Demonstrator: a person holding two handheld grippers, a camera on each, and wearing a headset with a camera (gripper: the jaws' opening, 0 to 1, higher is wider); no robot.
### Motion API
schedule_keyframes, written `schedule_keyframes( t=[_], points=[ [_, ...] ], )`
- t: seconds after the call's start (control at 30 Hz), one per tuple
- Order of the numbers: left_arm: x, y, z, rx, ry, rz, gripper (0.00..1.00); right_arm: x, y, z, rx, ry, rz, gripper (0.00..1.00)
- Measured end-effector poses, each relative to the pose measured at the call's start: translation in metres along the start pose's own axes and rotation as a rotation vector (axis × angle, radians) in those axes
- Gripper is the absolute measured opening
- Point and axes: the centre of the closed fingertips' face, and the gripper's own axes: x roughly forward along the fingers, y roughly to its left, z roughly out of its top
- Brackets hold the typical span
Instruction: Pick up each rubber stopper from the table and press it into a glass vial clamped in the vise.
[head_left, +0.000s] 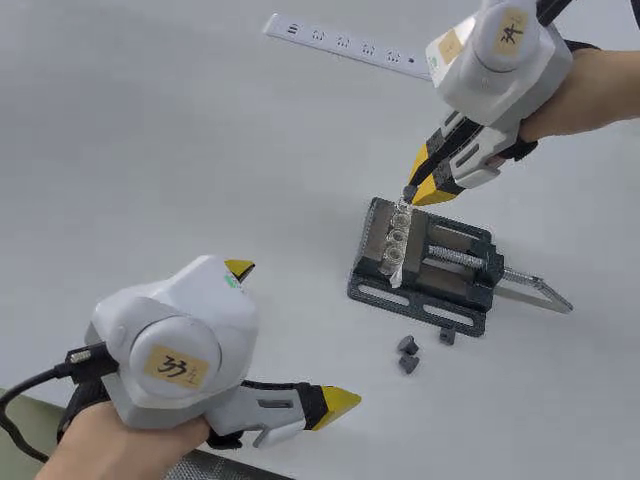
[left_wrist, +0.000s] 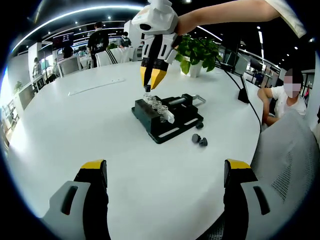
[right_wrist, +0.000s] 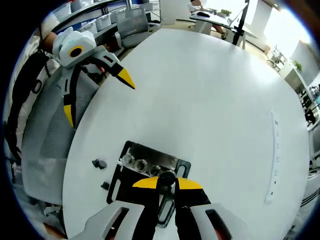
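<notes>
The yellow-tipped right claw (head_left: 412, 192) is pinching a dark rubber stopper (right_wrist: 166, 179) above glass vials (head_left: 397, 240) in the black vise (head_left: 470, 290); the left claw (left_wrist: 165, 167), stickered 33, is gaping empty.

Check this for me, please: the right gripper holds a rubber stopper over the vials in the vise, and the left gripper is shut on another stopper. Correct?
Not quite. The left gripper is open and empty, its jaws wide apart, as the left gripper view shows. The rest stands: the right gripper holds a rubber stopper over the vials in the vise.
</notes>
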Motion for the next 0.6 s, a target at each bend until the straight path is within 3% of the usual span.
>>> schedule_keyframes(
  t=[0.6],
  points=[
    [0.0037,-0.0012,-0.002,-0.009,0.008,-0.008,0.97,0.0064,-0.0025,-0.0052,-0.022,0.022,-0.001,0.06]
  ],
)
